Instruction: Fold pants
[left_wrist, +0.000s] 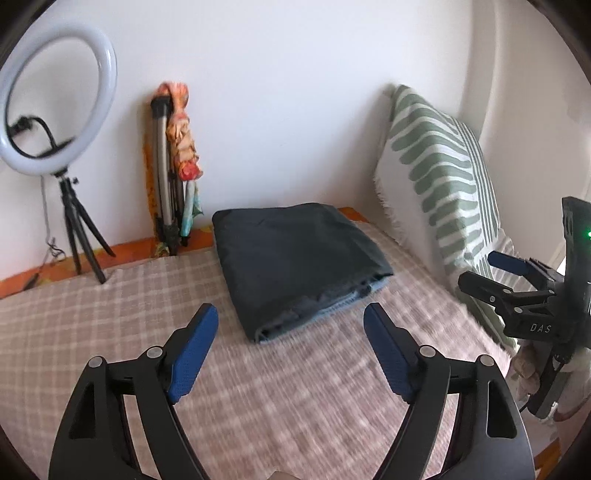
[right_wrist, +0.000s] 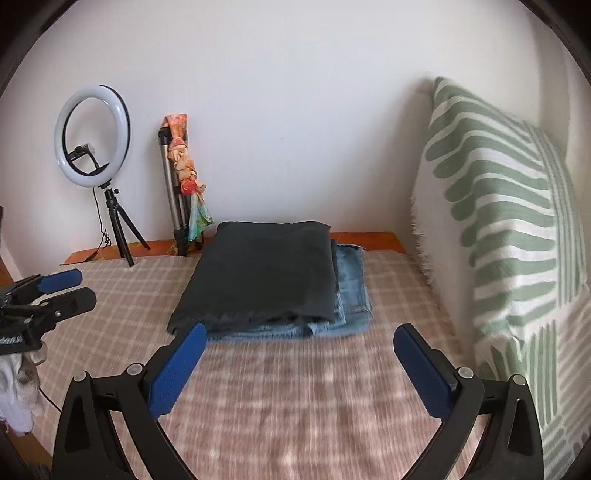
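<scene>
Reading "DAS" on right gripper (left_wrist: 480, 275) body.

The checked bedspread (left_wrist: 295, 387) smears into streaks across the lower middle of both views. In the left wrist view the ring light (left_wrist: 55, 107) is cut by the upper left frame edge, and the right gripper (left_wrist: 495, 277) is cut off at the right edge. The folded dark pants (right_wrist: 258, 273) hide most of the blue jeans (right_wrist: 351, 291) beneath. A white, indistinct shape (right_wrist: 14, 391) sits lower left in the right wrist view.
</scene>
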